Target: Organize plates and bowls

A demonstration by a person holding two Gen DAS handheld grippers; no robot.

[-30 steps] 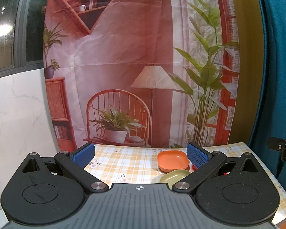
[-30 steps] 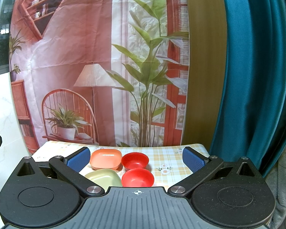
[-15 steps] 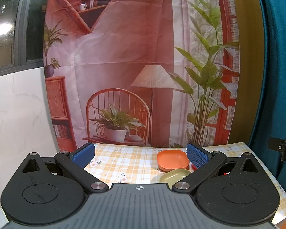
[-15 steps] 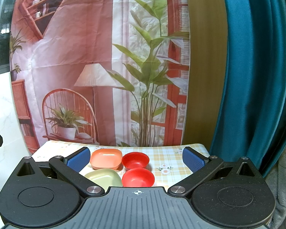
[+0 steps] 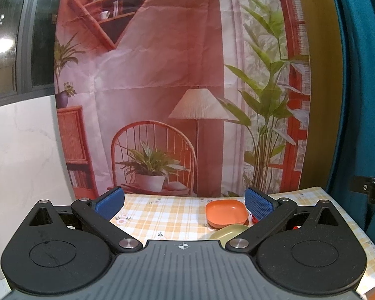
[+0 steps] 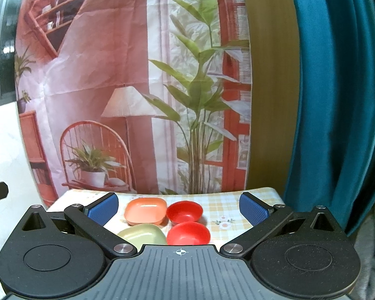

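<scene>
An orange square plate (image 6: pixel 146 210) and a pale green square plate (image 6: pixel 143 235) lie on the checked tablecloth (image 6: pixel 225 210). Two red bowls sit to their right, one far (image 6: pixel 185 212) and one near (image 6: pixel 188 233). My right gripper (image 6: pixel 178 208) is open and empty, held above and short of the dishes. My left gripper (image 5: pixel 185 203) is open and empty too; in its view the orange plate (image 5: pixel 225 212) and the green plate (image 5: pixel 228 232) lie to the right, partly behind the right finger. The red bowls are almost hidden there.
A printed backdrop (image 5: pixel 175 87) hangs behind the table. A teal curtain (image 6: pixel 337 100) hangs at the right. A white wall panel (image 5: pixel 22 150) is at the left. The tablecloth's left part (image 5: pixel 157 215) shows only its flower pattern.
Almost nothing has moved. The right wrist view has shifted a little, so the dishes sit slightly more toward the middle. Both grippers stay open.
</scene>
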